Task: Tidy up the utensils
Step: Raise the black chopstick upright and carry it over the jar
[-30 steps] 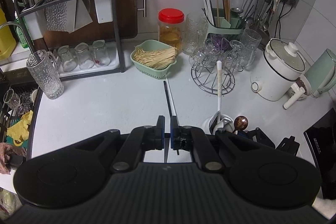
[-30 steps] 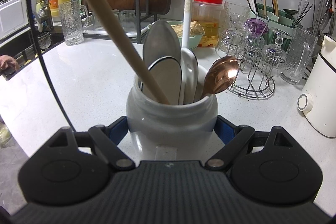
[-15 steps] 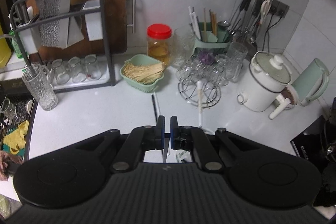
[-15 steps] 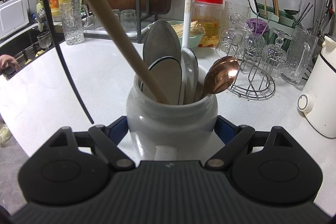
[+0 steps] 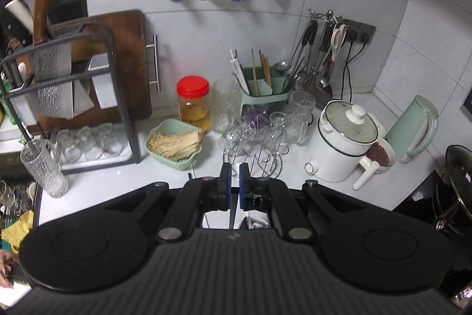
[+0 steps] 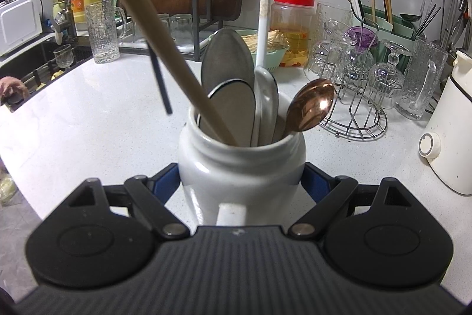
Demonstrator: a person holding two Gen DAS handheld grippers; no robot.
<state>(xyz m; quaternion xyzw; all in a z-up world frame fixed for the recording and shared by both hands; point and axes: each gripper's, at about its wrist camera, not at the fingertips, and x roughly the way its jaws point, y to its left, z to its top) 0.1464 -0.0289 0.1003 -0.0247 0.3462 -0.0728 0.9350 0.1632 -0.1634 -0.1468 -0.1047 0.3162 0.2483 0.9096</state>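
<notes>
My left gripper [image 5: 233, 176] is shut on a thin black chopstick [image 5: 231, 216], which runs down between the blue pads. High above the counter, it faces the back wall. The right wrist view shows that chopstick [image 6: 160, 78] hanging in the air, left of the jar. My right gripper [image 6: 241, 182] is shut on a white ceramic jar [image 6: 242, 164] standing on the counter. The jar holds a long wooden handle [image 6: 165, 46], two grey spoons, a white ladle [image 6: 264, 5] and a copper spoon [image 6: 311, 105]. A green chopstick holder [image 5: 259, 90] stands at the back.
A wire rack of upturned glasses [image 5: 256, 138], a red-lidded jar [image 5: 193, 102], a green basket of sticks [image 5: 174, 143] and a white cooker [image 5: 342, 143] crowd the back. A dish rack with a cutting board [image 5: 76, 96] and a tall glass [image 5: 42, 167] stand left. The sink [image 6: 35, 70] lies far left.
The left gripper has risen with the chopstick, so the counter looks farther off. In the right wrist view the chopstick's tip moved up and right toward the jar. The right gripper kept still.
</notes>
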